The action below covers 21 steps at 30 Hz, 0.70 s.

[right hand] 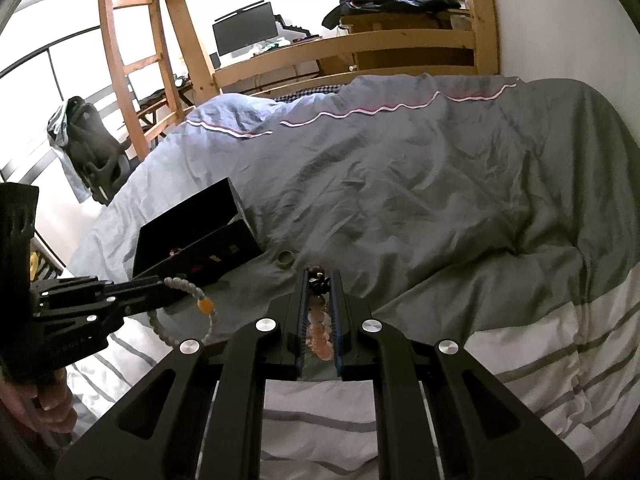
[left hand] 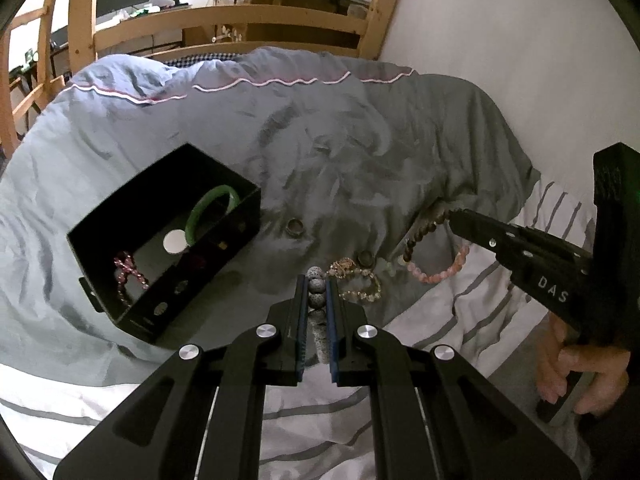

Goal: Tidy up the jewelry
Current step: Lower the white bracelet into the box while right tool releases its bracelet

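The left gripper (left hand: 317, 280) is clamped on a grey lava-bead bracelet (left hand: 316, 286); the right gripper (right hand: 319, 280), its arm marked "DAS" (left hand: 553, 289), pinches a pink and brown bead bracelet (right hand: 319, 322). Just left, an open black jewelry box (left hand: 132, 312) holding a green bangle (left hand: 212, 210) sits on a rumpled grey duvet (left hand: 340, 128). A wooden bed frame (left hand: 224, 20) and a monitor (right hand: 245, 29) stand beyond.

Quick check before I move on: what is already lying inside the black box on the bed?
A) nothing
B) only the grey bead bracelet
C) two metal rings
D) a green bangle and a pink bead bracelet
D: the left wrist view shows the green bangle leaning against the far wall of the black box, and the pink bead bracelet at its near end.
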{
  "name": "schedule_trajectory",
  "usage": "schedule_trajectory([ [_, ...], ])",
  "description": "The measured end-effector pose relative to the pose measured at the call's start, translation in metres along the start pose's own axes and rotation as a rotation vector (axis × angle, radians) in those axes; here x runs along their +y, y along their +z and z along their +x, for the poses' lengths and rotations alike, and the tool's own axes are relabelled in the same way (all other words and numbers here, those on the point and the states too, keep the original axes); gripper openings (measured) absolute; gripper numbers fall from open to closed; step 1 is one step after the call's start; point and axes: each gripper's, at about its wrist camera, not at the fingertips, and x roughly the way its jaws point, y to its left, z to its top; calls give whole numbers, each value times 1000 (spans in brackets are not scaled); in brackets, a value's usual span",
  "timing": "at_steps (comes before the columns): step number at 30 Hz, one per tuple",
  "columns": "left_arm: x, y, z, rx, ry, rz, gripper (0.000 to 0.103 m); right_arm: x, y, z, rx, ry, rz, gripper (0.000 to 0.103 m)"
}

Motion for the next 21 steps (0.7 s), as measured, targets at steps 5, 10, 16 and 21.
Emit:
schedule_trajectory([
  [5,4,2,-5,-11,23,8,8,15,4,2,2,4,-9,11],
  [10,14,5,-14,-33,29,-2,8,34,14,6,0,16,-28,11],
  [16,24,11,-24,-55,29,-12,8,50,22,13,5,35,-36,11],
  [21,29,15,-28,-65,38,-4,8,67,31,18,0,42,-61,11],
])
